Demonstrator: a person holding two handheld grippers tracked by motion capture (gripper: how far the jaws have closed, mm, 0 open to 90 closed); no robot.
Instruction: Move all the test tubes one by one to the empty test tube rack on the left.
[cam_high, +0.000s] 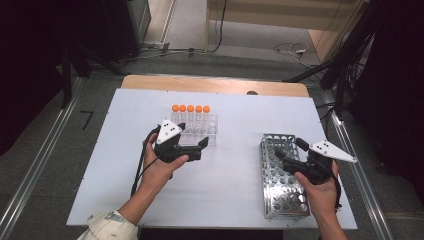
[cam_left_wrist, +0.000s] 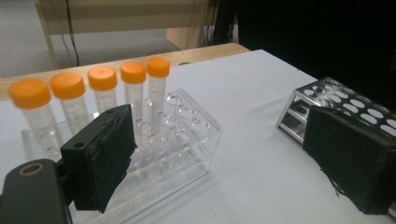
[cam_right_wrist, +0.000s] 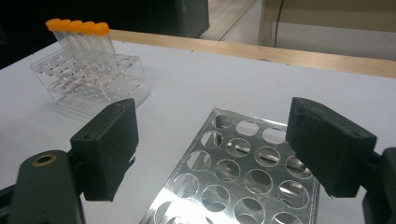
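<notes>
Both claws, left (cam_high: 199, 146) and right (cam_high: 281, 156), gape empty; the light, slippery tubes (cam_high: 190, 118) at twelve o'clock want gripping just under the caps.

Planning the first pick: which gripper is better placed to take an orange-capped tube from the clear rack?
Left. The left gripper is open right beside the clear rack holding the orange-capped tubes. The right gripper, also open, sits over the metal rack, farther away.
</notes>
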